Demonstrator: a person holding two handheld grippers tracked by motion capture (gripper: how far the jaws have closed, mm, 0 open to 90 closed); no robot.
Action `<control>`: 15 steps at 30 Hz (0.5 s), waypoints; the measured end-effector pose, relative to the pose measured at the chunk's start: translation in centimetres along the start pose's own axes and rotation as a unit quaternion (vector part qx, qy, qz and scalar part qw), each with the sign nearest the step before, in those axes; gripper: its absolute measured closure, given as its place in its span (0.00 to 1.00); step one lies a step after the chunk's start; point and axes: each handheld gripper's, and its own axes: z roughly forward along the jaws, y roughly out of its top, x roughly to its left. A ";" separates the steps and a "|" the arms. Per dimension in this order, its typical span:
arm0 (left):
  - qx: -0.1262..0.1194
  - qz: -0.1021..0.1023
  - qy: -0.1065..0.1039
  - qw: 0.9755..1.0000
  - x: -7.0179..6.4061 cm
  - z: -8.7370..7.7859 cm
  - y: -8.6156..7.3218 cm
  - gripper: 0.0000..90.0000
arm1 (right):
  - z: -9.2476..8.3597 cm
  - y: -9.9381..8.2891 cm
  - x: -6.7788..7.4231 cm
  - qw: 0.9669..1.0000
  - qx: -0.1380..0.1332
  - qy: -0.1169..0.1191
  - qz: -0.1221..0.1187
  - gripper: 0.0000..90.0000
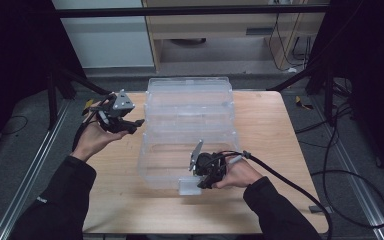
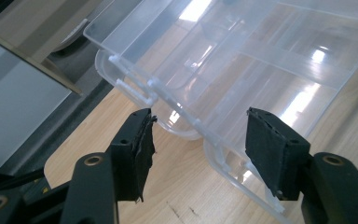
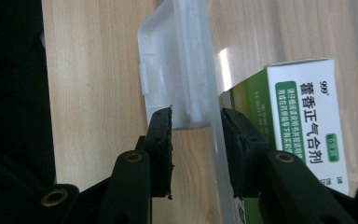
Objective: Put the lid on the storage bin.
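Box (image 1: 190,125) of clear plastic sits open in the middle of your wooden table (image 1: 265,130), with its lid (image 1: 189,89) laid back on the far side. You can see thin walls inside it that split it into parts.

Your right gripper (image 1: 200,184) is at the near front edge of the box. In the right gripper view, its two black jaws stand one on each side of the front wall, right by the white latch (image 3: 175,65). The left pad (image 3: 162,149) sits just outside, beside the latch. The right pad (image 3: 237,149) is on the inner side of the wall. Are the pads pressing on the plastic? You cannot tell; they look close to it, about half shut.

A small white and green carton (image 3: 303,126) with printed writing lies inside the box, just past that wall, near your right gripper.

Your left gripper (image 1: 130,125) is held up in the air at the left side of the box, near the hinge end. In the left gripper view, its jaws are wide apart with nothing between them. The edge of the box and its lid lie below and beyond them, not touching.

Your left hand (image 1: 94,140) is palm up under that gripper.
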 end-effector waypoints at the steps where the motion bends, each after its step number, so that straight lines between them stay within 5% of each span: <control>1: -0.002 0.004 -0.002 1.000 0.0 0.1 0.2 0.45 | 0.0 0.0 0.0 1.000 0.000 0.000 0.000 0.72; 15: 0.021 0.057 -0.035 0.998 0.2 1.3 3.1 0.45 | 0.0 0.0 0.0 1.000 0.001 0.001 -0.003 0.73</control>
